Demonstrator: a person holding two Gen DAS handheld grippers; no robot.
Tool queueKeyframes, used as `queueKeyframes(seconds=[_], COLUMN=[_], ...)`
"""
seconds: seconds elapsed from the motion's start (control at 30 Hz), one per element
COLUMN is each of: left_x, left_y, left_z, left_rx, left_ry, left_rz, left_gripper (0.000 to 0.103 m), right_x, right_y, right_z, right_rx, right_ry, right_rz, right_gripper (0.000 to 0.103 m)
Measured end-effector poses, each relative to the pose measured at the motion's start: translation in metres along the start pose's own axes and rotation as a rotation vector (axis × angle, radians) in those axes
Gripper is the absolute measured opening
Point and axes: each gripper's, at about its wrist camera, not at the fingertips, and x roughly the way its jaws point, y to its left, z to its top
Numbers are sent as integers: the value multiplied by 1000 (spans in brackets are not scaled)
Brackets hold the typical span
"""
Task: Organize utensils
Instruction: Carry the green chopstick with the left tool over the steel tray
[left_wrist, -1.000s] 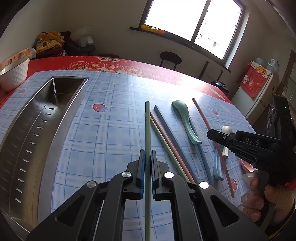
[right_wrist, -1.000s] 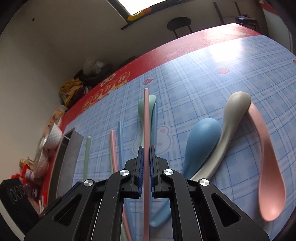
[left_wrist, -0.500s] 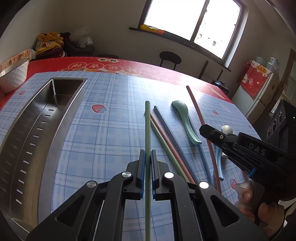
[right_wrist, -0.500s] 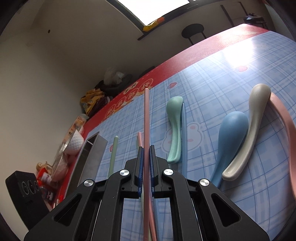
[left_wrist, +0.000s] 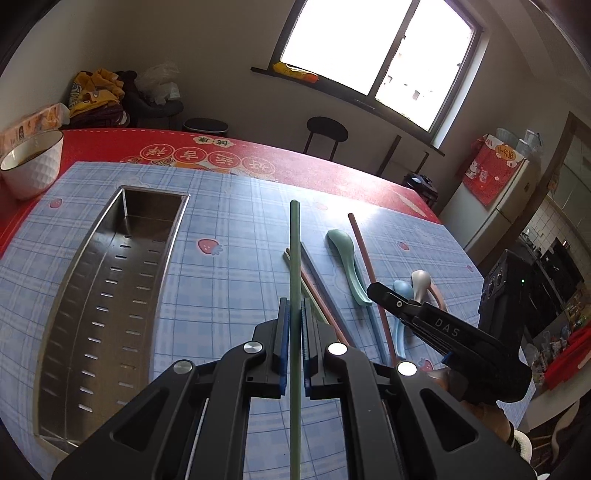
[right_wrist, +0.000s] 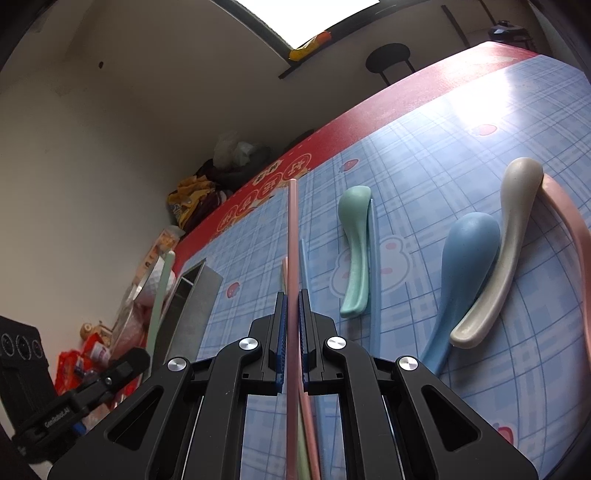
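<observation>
Left gripper (left_wrist: 291, 332) pinching a green chopstick (left_wrist: 294, 258) lifted above the desk (left_wrist: 229, 280) beside the steel tray (left_wrist: 110, 295) by the left edge, right gripper (right_wrist: 291, 332) clamped on a raised pink chopstick (right_wrist: 292, 240), spoons (right_wrist: 356, 251) lying toward the right edge.
</observation>
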Motion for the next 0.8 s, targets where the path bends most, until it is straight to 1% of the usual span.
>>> queueKeyframes(seconds=[0.07, 0.17, 0.3, 0.37, 0.43, 0.5, 0.6, 0.8], left_x=[-9, -13, 3, 13, 23, 33, 45, 46], left_y=[13, 38, 63, 79, 93, 98, 101, 99], left_z=[11, 25, 35, 37, 37, 35, 29, 31], left_rx=[-7, -9, 5, -20, -40, -45, -52, -50], left_ry=[-1, 13, 77, 108, 134, 168, 211, 211], left_rz=[28, 94, 172, 202, 218, 224, 211, 206], left_gripper=[6, 6, 6, 6, 6, 6, 6, 6], right_x=[-1, 0, 0, 0, -1, 0, 0, 2], right_y=[0, 1, -2, -2, -1, -1, -3, -3], right_z=[-1, -1, 0, -1, -1, -1, 0, 0], right_rx=[-8, -14, 3, 4, -1, 0, 9, 7], right_ry=[-1, 1, -4, -2, -2, -1, 2, 8], right_rz=[0, -1, -3, 0, 1, 0, 4, 8], right_gripper=[6, 6, 6, 6, 6, 6, 6, 6])
